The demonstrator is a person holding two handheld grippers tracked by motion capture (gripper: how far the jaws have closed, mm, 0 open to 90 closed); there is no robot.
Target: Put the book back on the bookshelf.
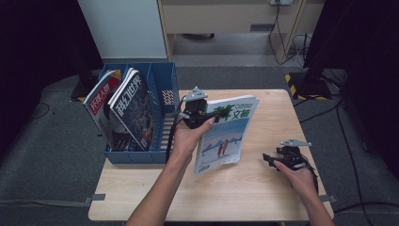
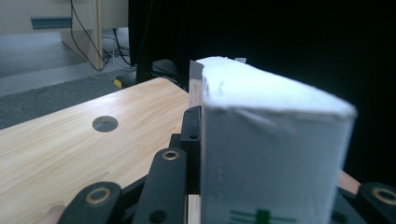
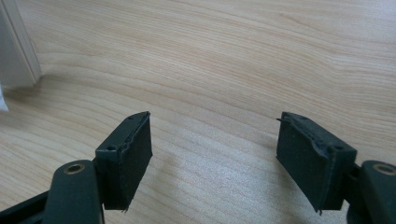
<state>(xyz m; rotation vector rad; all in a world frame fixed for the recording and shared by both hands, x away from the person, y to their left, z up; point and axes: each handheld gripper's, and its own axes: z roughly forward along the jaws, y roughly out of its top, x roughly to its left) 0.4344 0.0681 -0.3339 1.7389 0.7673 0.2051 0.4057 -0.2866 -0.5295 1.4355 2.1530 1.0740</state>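
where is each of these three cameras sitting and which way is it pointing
High view: above the person's side, looking forward and down on the table; both forearms, left gripper, right gripper.
Left gripper view: on the left gripper, looking along jaws clamped on the magazine.
Right gripper view: on the right gripper, looking down at bare wood past open jaws.
Shared: high and left gripper views both show the magazine.

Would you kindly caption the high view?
Left gripper lifts a magazine beside the blue file rack; right gripper rests open.

glossy paper magazine [image 1: 226, 134], matt wood-grain table [image 1: 263, 188], blue plastic rack [image 1: 162, 89].
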